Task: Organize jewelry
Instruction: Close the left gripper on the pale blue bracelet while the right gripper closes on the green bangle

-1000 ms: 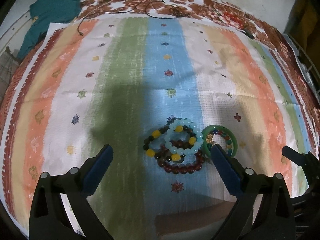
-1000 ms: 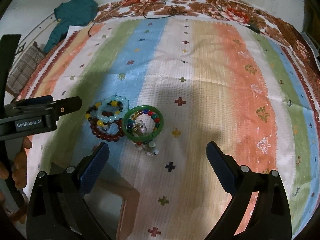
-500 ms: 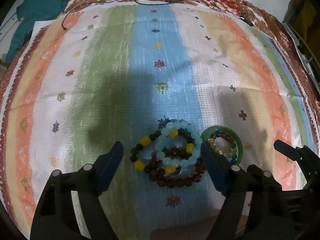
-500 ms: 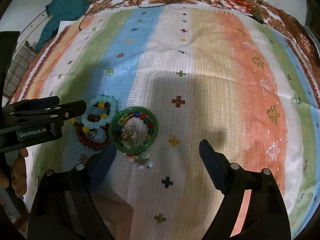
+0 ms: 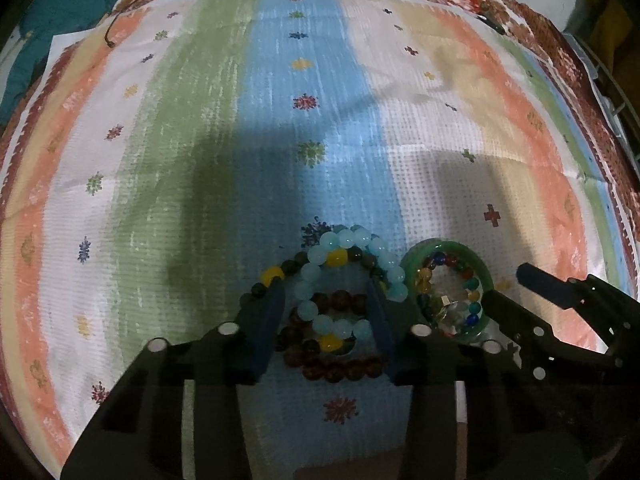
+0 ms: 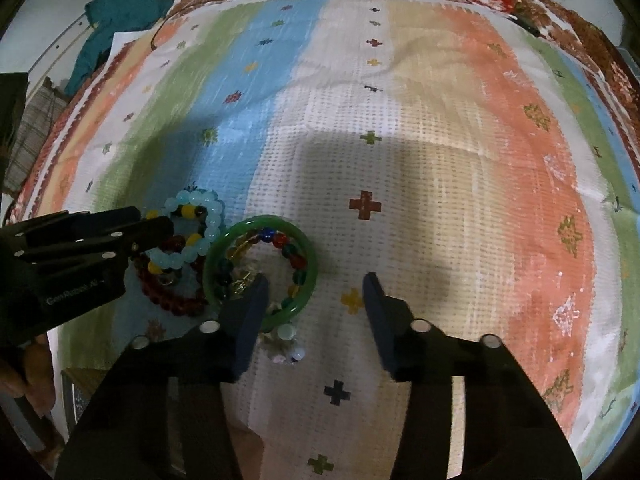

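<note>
Since the earlier frames both claws have dropped closer to the striped cloth (image 5: 200, 128) and their jaws have just been closing. The left claw (image 5: 326, 308) now straddles the heap of bead bracelets, which earlier lay ahead of its wide-spread fingers; the pale blue bead bracelet (image 5: 348, 276) and the dark red bead bracelet (image 5: 340, 368) lie between its blue pads, which stand just beside the beads, and whether they press on them cannot be told. The yellow-and-dark bead bracelet (image 5: 280, 274) passes under the left pad.

The right claw (image 6: 314, 300) has narrowed too: its left pad sits inside the green bangle (image 6: 308, 268), over the multicoloured bead bracelet (image 6: 294, 256) coiled in it, while its right pad stands outside over bare cloth, so the bangle's near rim lies between the jaws, not yet pinched. All the jewelry sits near the cloth's near edge, at the blue and white stripes. White lettering on the left claw's body reads "GenRobot.AI".
</note>
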